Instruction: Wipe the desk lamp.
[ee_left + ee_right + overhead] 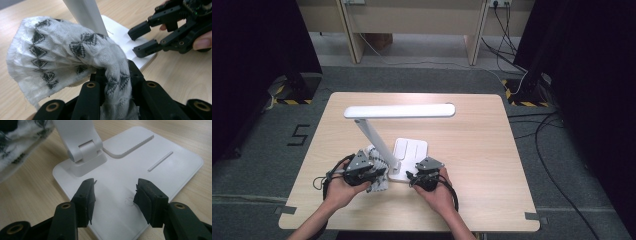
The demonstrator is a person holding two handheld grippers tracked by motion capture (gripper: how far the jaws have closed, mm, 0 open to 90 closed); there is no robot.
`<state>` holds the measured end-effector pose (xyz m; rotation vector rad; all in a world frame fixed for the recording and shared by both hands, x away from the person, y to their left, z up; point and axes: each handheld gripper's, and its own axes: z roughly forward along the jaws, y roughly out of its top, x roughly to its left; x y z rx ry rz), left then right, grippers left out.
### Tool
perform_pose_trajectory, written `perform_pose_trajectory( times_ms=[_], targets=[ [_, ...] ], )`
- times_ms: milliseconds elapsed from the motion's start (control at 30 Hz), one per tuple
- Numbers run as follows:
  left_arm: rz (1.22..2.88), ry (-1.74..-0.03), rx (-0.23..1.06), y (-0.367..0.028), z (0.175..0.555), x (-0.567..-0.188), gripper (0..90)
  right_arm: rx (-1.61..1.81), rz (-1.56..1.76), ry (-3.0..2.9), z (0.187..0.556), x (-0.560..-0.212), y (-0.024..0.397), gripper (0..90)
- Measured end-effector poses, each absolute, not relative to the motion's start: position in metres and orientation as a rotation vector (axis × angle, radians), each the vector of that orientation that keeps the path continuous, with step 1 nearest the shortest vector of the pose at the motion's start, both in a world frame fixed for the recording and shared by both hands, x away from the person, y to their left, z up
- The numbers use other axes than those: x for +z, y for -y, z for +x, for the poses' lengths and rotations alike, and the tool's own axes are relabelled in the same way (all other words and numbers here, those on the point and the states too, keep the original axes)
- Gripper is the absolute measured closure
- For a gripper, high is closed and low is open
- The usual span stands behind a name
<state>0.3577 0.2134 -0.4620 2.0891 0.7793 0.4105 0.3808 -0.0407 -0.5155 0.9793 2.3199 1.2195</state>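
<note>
**Cloth at the lamp, base under the right tongs**

We hold the left tongs (379, 181) at the lower left of the high view, and they are clamped tight on a white cloth with black diamond pattern (62, 52). In the left gripper view the cloth bunches up between the black jaws and balloons out to the left of the frame, right against the lamp's slanted white arm (86, 15). The right tongs (412, 176) sit just right of centre in the high view, at the near edge of the white lamp base (411, 150). In the right gripper view their jaws stand wide apart with nothing between them, hanging low over the base (140, 162), near a small round mark on it; whether they touch it we cannot tell. The hinge (86, 152) sits upper left there. The lamp's head (399, 111) lies level above the bench (482, 165).
</note>
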Motion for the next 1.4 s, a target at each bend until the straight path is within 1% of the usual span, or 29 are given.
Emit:
perform_pose_trajectory(
  times_ms=[467,700,1000,1200,1400],
  targets=[
    [2.156,-0.759,0.307,-0.196,0.350,-0.478,75.9,1.220,0.977,-2.319,0.381,-0.515,0.041,49.5],
    [2.119,-0.784,0.272,-0.192,0.352,-0.474,75.9,1.220,0.980,-2.320,0.381,-0.515,0.041,49.5],
    [2.075,-0.802,0.272,-0.188,0.356,-0.463,75.8,1.220,0.982,-2.321,0.381,-0.515,0.041,49.5],
    [2.045,-0.796,0.300,-0.191,0.355,-0.453,75.9,1.220,0.986,-2.321,0.381,-0.515,0.041,49.5],
    [2.007,-0.769,0.342,-0.194,0.354,-0.433,75.9,1.221,0.984,-2.320,0.381,-0.516,0.041,49.5]
  ],
)
